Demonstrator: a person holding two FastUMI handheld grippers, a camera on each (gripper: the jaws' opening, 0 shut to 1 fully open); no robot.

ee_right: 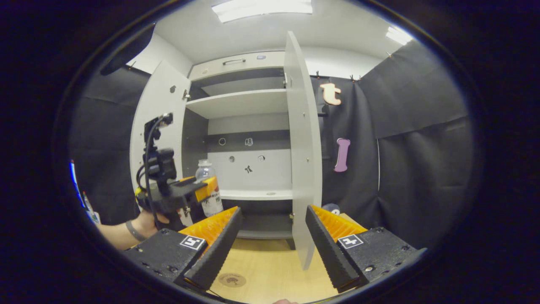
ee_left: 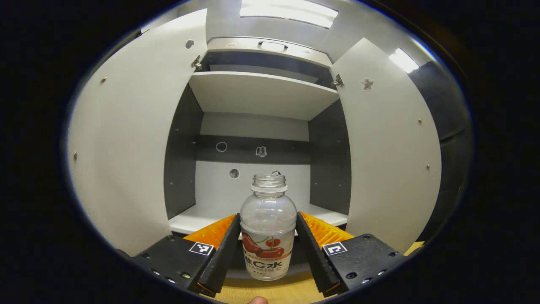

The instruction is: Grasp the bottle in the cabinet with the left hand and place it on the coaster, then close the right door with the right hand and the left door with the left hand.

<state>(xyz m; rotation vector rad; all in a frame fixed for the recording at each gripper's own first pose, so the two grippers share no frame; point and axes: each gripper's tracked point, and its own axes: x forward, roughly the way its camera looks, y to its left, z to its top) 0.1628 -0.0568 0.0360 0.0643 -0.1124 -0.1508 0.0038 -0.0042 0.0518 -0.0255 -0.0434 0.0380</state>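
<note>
Left gripper (ee_left: 268, 236) is clamped on the clear uncapped bottle (ee_left: 268, 228) at bottom centre of left gripper view, both fingers pressing its sides, w/ the cabinet (ee_left: 257, 95) shelves behind and both doors swung wide. Right gripper (ee_right: 273, 236) sits at bottom of right gripper view, jaws apart, gripping nothing; right door (ee_right: 301, 147) stands edge-on between its fingers, farther back. Round coaster (ee_right: 232, 279) lies on the wooden table (ee_right: 270, 270), lower centre. Bottle shows mid-left there, in front of the cabinet opening.
</note>
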